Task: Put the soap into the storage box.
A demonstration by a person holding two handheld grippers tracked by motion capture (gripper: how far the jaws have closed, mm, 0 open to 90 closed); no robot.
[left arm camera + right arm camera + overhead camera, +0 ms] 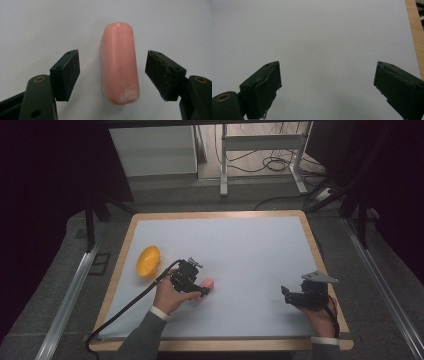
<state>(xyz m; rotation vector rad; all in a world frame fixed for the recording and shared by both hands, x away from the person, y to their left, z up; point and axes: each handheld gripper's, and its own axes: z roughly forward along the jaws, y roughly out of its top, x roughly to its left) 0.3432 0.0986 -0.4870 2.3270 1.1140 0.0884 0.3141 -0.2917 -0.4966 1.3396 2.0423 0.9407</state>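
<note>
A pink sausage-shaped piece (119,65) lies on the white table sheet, lengthwise between the jaws of my left gripper (112,72). That gripper is open, and both pads stand clear of the piece's sides. From above, the pink piece (207,284) sits left of centre with the left gripper (202,290) over its near end. A yellow bowl (148,261) rests near the table's left edge. My right gripper (286,293) hovers at the right front, open over bare sheet (327,82) with nothing between its jaws.
The white sheet (240,255) covers a wooden table whose rim (315,250) shows on all sides. The wooden edge (414,37) runs along the right of the right gripper view. A black cable (125,307) trails from the left gripper off the front left.
</note>
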